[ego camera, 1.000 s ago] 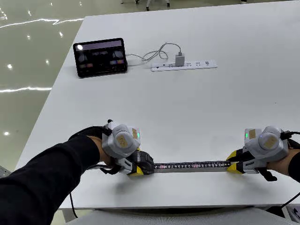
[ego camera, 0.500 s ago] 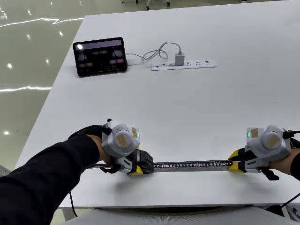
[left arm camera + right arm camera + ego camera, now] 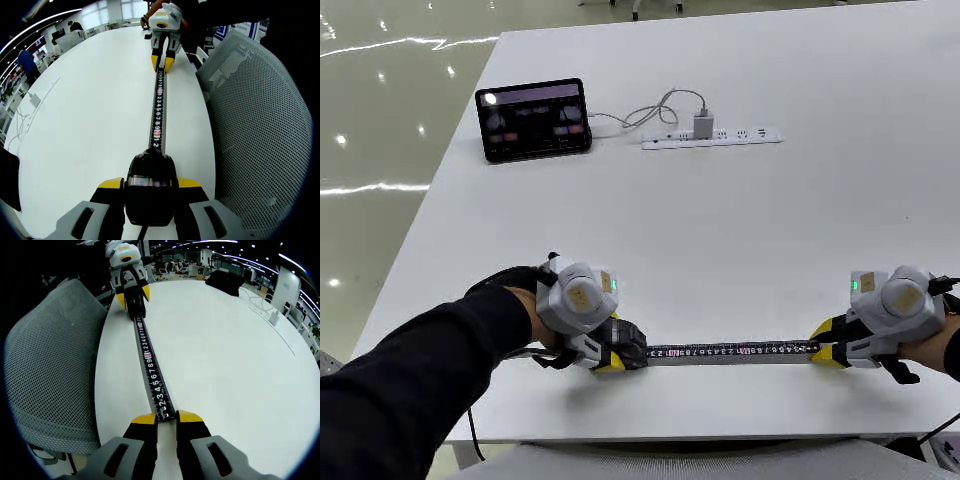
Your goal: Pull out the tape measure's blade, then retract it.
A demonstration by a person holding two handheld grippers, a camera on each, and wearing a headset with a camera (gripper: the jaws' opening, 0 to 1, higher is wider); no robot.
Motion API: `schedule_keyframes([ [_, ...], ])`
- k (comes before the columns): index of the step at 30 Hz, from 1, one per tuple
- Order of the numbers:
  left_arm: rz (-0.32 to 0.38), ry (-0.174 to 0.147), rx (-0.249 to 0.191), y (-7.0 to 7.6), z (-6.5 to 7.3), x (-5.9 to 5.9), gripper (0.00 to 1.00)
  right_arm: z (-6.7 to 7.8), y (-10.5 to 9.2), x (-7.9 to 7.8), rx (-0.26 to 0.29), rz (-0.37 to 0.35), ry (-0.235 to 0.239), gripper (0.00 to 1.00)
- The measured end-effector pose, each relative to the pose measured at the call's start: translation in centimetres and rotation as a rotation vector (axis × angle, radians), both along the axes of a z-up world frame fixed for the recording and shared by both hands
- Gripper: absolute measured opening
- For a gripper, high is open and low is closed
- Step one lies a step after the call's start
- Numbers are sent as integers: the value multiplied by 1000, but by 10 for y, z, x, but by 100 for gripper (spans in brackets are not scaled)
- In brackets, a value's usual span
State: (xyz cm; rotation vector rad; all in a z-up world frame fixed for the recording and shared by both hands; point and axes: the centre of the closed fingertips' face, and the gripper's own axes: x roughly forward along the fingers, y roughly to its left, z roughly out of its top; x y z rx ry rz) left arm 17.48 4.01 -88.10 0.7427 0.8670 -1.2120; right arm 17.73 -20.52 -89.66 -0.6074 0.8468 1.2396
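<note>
Table (image 3: 740,230) white, blade (image 3: 730,351) along edge, floor (image 3: 380,120) glossy

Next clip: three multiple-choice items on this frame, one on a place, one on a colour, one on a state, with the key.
1. In the head view, where does the tablet lie against the power strip?
A. on top of it
B. to its left
C. to its right

2. What colour are the tips of the right gripper?
A. red
B. blue
C. yellow

3. The tape measure's blade is:
A. drawn out along the table
B. fully wound in
C. hanging off the table edge

Key:
1 B: the tablet sits left of the strip, apart from it.
2 C: yellow tips flank the blade's end.
3 A: the blade runs from the case in the left gripper to the right gripper.
</note>
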Motion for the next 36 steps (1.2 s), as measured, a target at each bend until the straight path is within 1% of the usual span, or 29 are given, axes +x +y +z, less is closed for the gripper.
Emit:
schedule_keyframes([
  [13, 1, -1, -1, -1, 1, 0, 34, 0, -4, 0, -5, -2, 5, 8],
  [16, 3, -5, -7, -1, 1, 0, 34, 0, -3, 0, -7, 3, 8, 9],
  [20, 13, -16, -32, -1, 2, 0, 34, -1, -3, 1, -38, 34, -2, 9],
  [23, 16, -23, -37, -2, 3, 0, 35, -2, -5, 2, -50, 50, -7, 10],
  [26, -15, -31, -30, -2, 3, -2, 35, -4, -5, 3, -69, 79, -6, 10],
  [28, -14, -31, -27, -2, 3, -1, 35, -5, -5, 3, -101, 116, -14, 10],
  [31, -8, -25, -27, -3, 3, 0, 35, -6, -5, 6, -123, 120, 1, 11],
  [34, -19, -22, -25, -2, 3, 0, 35, -8, -7, 6, -130, 121, 12, 11],
  [36, -20, -29, -21, -2, 2, 0, 35, -8, -7, 6, -133, 123, 10, 11],
])
